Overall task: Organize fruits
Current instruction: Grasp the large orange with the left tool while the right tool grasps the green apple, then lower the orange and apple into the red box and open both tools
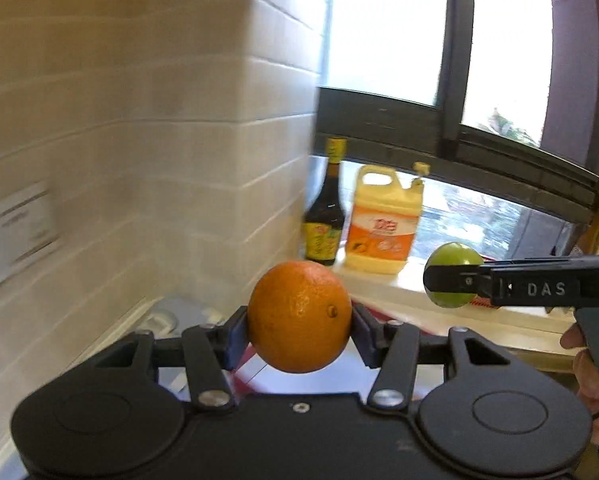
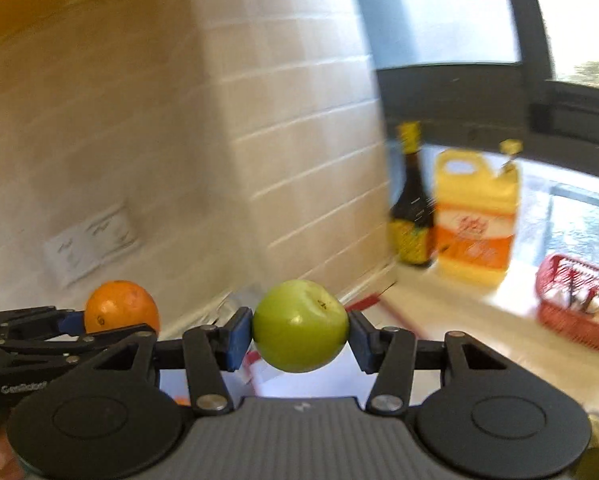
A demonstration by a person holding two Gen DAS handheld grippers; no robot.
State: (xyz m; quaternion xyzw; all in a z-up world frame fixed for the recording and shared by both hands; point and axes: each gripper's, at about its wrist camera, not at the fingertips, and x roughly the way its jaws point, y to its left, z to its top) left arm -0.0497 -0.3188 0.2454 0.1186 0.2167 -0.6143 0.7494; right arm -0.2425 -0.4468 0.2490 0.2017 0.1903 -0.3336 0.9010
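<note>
My left gripper (image 1: 299, 320) is shut on an orange (image 1: 299, 317) and holds it in the air in front of a tiled wall. My right gripper (image 2: 299, 330) is shut on a green apple (image 2: 299, 326) and holds it up too. In the left wrist view the right gripper (image 1: 453, 280) shows at the right with the green apple (image 1: 455, 256) between its fingers. In the right wrist view the left gripper (image 2: 79, 322) shows at the left with the orange (image 2: 121, 306).
A dark sauce bottle (image 1: 325, 212) and a yellow detergent jug (image 1: 385, 220) stand on the window sill by the tiled wall corner. A red basket (image 2: 579, 312) with items sits on the counter at the right. A wall socket (image 2: 87, 240) is on the tiles.
</note>
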